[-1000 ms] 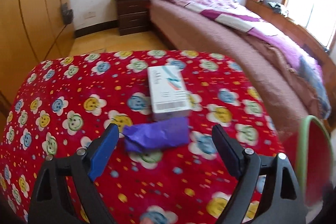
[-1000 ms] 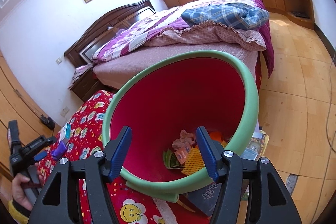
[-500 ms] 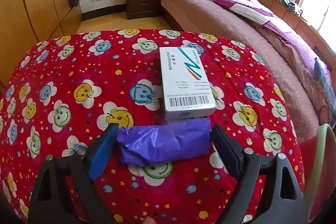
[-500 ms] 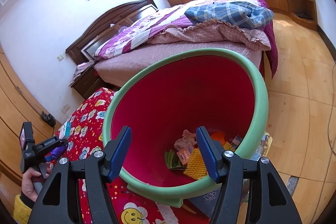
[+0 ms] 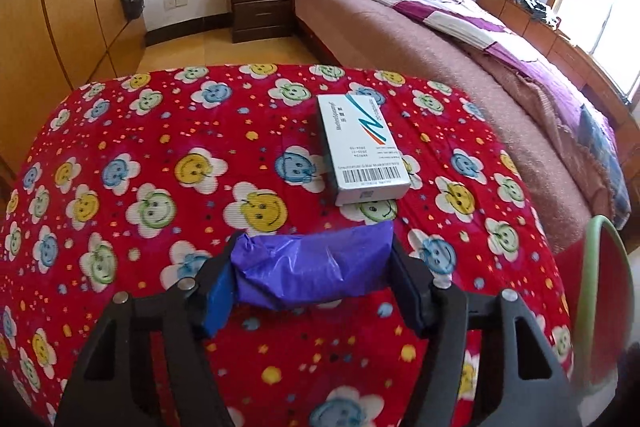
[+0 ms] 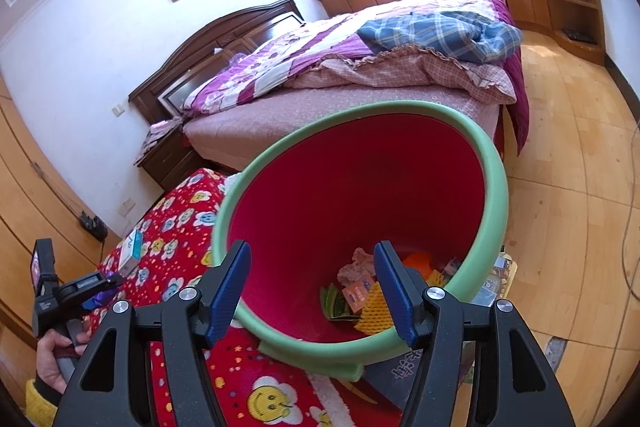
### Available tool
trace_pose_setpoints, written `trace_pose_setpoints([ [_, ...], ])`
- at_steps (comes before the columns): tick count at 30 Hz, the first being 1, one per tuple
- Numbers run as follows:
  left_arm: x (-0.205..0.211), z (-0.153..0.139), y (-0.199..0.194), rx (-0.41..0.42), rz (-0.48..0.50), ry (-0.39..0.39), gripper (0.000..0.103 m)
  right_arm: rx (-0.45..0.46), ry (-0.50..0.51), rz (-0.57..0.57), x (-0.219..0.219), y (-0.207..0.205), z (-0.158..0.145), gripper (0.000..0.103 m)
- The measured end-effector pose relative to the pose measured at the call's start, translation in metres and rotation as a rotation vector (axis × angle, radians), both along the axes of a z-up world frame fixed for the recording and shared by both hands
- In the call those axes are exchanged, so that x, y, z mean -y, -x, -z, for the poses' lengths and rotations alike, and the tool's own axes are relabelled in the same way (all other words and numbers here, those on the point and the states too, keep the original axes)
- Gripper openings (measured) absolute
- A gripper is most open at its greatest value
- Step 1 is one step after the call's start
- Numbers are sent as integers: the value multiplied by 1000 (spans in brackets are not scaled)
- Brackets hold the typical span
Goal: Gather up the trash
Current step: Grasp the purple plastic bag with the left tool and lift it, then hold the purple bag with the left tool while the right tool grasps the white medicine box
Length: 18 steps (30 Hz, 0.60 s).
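My left gripper is shut on a crumpled purple wrapper and holds it just above the red smiley-flower cloth. A white medicine box lies flat on the cloth just beyond the wrapper. My right gripper is open and empty, its fingers over the near rim of a red bin with a green rim. The bin holds several pieces of trash. The bin's rim also shows at the right edge of the left wrist view. The left gripper shows in the right wrist view.
A bed with purple bedding stands behind the table. A dark nightstand and wooden wardrobe are at the far left. Wooden floor lies right of the bin.
My left gripper moved forward around the purple wrapper and closed on it. The right gripper stayed over the bin's rim, still open.
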<state>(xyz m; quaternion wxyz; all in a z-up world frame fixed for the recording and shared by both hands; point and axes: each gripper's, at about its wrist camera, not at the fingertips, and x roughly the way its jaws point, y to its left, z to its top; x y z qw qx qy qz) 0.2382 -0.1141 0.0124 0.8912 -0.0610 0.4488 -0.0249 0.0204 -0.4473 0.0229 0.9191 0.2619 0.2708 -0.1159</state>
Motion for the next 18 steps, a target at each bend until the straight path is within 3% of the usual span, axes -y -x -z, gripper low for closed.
trace_pose_setpoints([
  [9, -42, -34, 24, 87, 6, -31, 67, 13, 52, -85, -36, -12, -22, 65],
  [18, -102, -53, 31, 138, -37, -77, 67, -6, 84, -242, -91, -46, -41, 65],
])
